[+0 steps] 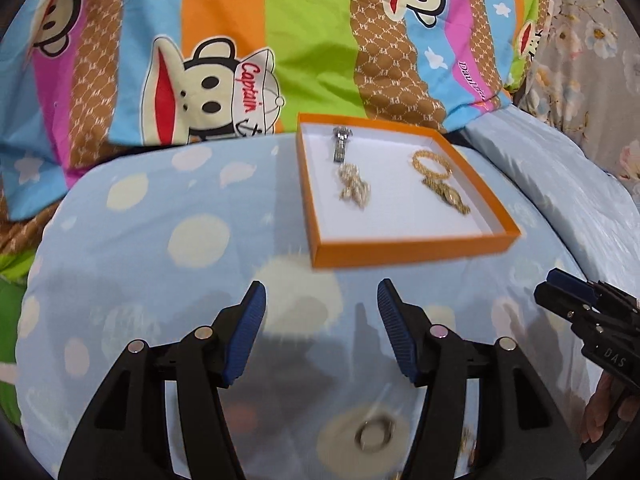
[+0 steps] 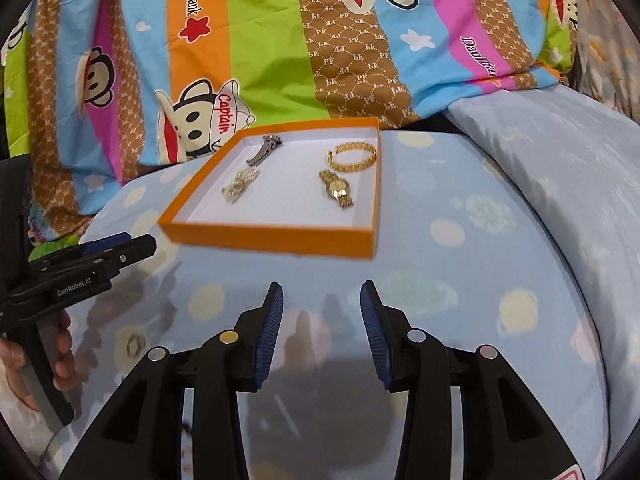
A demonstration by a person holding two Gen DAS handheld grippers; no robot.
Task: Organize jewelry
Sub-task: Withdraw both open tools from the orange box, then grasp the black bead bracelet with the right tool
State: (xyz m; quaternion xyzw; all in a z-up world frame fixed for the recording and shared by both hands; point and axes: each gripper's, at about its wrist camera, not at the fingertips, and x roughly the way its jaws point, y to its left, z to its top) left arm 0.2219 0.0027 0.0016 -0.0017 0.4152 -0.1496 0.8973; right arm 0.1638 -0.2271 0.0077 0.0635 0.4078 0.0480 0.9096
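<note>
**Four pieces boxed, one ring left on the bed**

On the pale blue spotted bedcover (image 1: 132, 248) sits the shallow orange cardboard box with a white floor (image 1: 416, 249), pushed up against the striped cartoon-monkey quilt (image 1: 224, 40). Inside it lie four pieces, spaced apart so none tangles with another: a silver metal watch band (image 1: 341, 145) at the far side, a pale beaded bracelet (image 1: 354, 189) just nearer, a round gold bangle (image 1: 432, 164) and a gold wristwatch (image 1: 450, 197) to the right.

The left gripper (image 1: 322, 312) hangs short of the box, jaws spread and holding nothing. Below it, close to the camera, a small silver ring (image 1: 374, 434) lies on the cover, blurred; it looks like the piece yet to be boxed, and the spread jaws suit reaching for it.

The right gripper (image 2: 322, 308) is likewise released and empty, held beside the left one, probably out of the way. A small glint right of the ring is too blurred to name.
</note>
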